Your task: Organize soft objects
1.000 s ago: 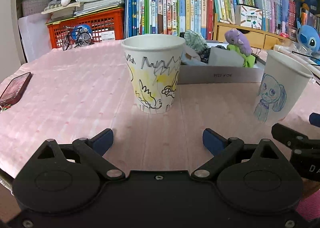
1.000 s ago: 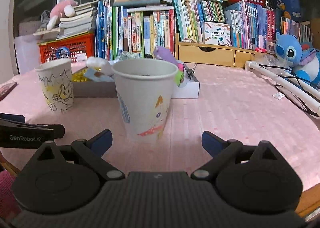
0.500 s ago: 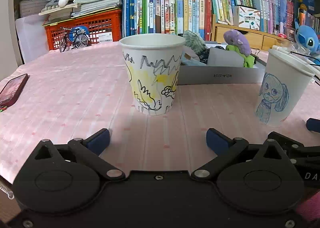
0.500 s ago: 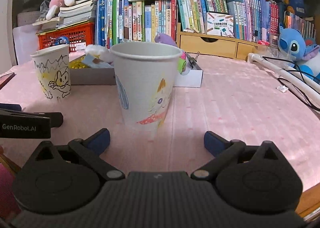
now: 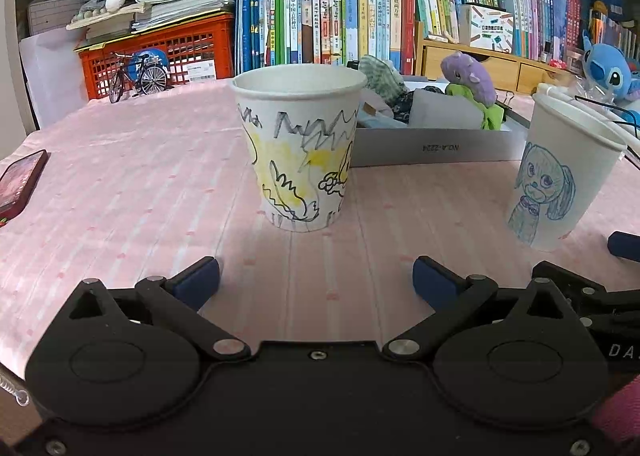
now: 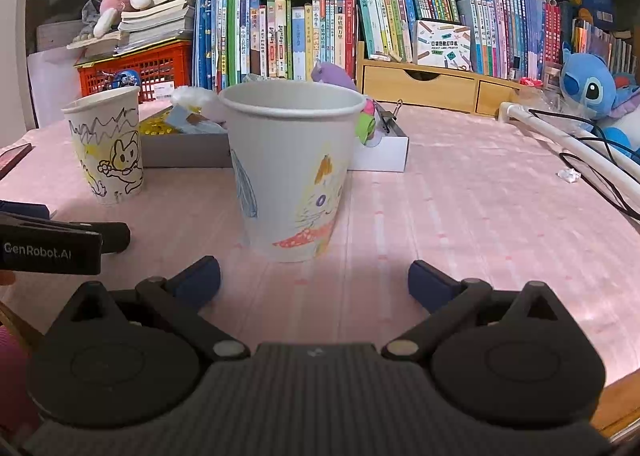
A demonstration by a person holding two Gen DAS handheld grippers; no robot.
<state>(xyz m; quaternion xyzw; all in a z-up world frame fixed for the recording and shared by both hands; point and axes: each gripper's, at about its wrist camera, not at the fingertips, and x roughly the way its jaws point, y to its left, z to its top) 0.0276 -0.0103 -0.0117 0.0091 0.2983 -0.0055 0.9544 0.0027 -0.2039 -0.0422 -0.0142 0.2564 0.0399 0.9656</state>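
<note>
A paper cup with yellow drawings (image 5: pixel 298 148) stands on the pink tablecloth just ahead of my open, empty left gripper (image 5: pixel 316 282); it also shows in the right wrist view (image 6: pixel 106 144). A second paper cup with a blue dog drawing (image 5: pixel 560 172) stands to the right; in the right wrist view this cup (image 6: pixel 290 170) is just ahead of my open, empty right gripper (image 6: pixel 314 280). Behind the cups a shallow grey box (image 5: pixel 434 146) holds soft items, among them a purple plush (image 5: pixel 468 76) and checked cloth (image 5: pixel 378 74).
A phone (image 5: pixel 20 182) lies at the table's left edge. A toy bicycle (image 5: pixel 138 76), red crate (image 5: pixel 160 52), rows of books and a wooden drawer unit (image 6: pixel 424 82) line the back. A blue Stitch plush (image 6: pixel 592 86), white pole (image 6: pixel 568 140) and cables sit at right.
Both grippers have drawn slightly closer to their cups and levelled; the cups and box have not moved.
</note>
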